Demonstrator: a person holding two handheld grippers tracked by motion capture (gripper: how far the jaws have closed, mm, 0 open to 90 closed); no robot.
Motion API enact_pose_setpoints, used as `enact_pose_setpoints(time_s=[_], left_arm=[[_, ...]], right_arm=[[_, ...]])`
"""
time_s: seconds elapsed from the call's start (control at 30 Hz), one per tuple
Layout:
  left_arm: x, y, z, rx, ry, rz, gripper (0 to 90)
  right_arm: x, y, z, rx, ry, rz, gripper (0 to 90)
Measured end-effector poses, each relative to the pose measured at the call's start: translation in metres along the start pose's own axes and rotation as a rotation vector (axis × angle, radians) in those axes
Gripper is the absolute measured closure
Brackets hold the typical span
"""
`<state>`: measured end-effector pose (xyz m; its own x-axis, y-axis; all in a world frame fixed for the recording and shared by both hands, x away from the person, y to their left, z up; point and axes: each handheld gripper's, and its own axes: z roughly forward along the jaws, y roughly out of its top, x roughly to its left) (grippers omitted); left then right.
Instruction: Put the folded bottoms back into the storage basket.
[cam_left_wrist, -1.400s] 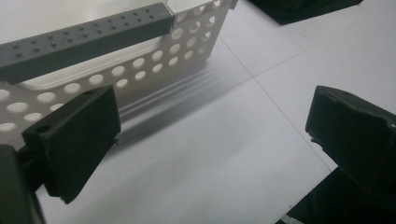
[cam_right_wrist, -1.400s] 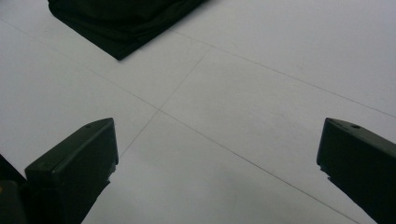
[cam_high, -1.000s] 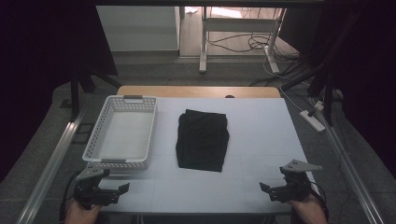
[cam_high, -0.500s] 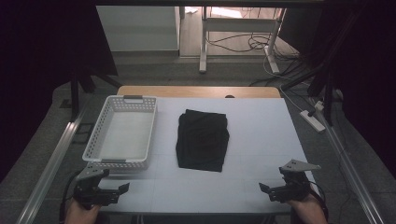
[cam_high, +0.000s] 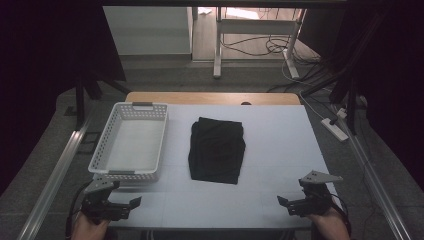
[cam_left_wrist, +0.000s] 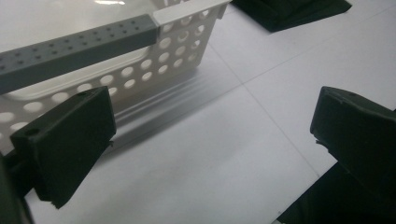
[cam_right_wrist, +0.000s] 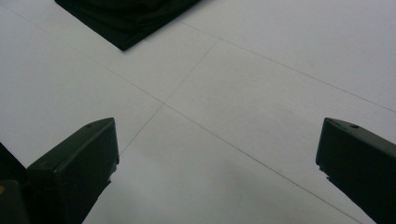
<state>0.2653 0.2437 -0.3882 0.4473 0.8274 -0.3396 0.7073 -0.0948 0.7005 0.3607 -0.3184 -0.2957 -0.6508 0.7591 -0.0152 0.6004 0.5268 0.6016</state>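
White covering spreads over the surface (cam_high: 280, 150), with a strip of bare wood showing along its far edge. On its left half stands a white perforated plastic basket (cam_high: 102, 150), long side running away from the person, a grey handle at each short end; its inside holds nothing. In the left gripper view the near grey handle (cam_left_wrist: 79, 49) and the holed wall sit just beyond the jaws.

Beside the basket, near the middle of the surface and apart from it, lies a folded black garment (cam_high: 217, 150), flat, roughly rectangular, with softer folds along its left side. A corner of it shows at the top of the right gripper view (cam_right_wrist: 126, 18) and at the top right of the left gripper view (cam_left_wrist: 289, 11).

At the near left corner the left gripper (cam_high: 134, 202) is held low just in front of the basket's near end, jaws spread wide with bare surface between them. At the near right corner the right gripper (cam_high: 281, 201) points inward, a grey three-cornered plate on top, jaws likewise spread apart and holding nothing. Both are well apart from the garment.
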Motion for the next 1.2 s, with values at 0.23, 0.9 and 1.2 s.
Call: enact_pose_setpoints(time_s=[0.23, 0.9, 1.2], left_arm=[[-0.003, 0.003, 0.004, -0.01, -0.025, 0.015, 0.0], [-0.018, 0.018, 0.027, -0.019, -0.137, 0.074, 0.0], [-0.023, 0.024, 0.038, -0.015, -0.173, 0.085, 0.0]], right_arm=[[0.0, 0.0, 0.001, 0.005, 0.004, -0.004, 0.0], [0.0, 0.001, 0.002, 0.02, 0.004, -0.002, 0.0], [0.0, 0.001, 0.002, 0.022, 0.004, -0.005, 0.0]])
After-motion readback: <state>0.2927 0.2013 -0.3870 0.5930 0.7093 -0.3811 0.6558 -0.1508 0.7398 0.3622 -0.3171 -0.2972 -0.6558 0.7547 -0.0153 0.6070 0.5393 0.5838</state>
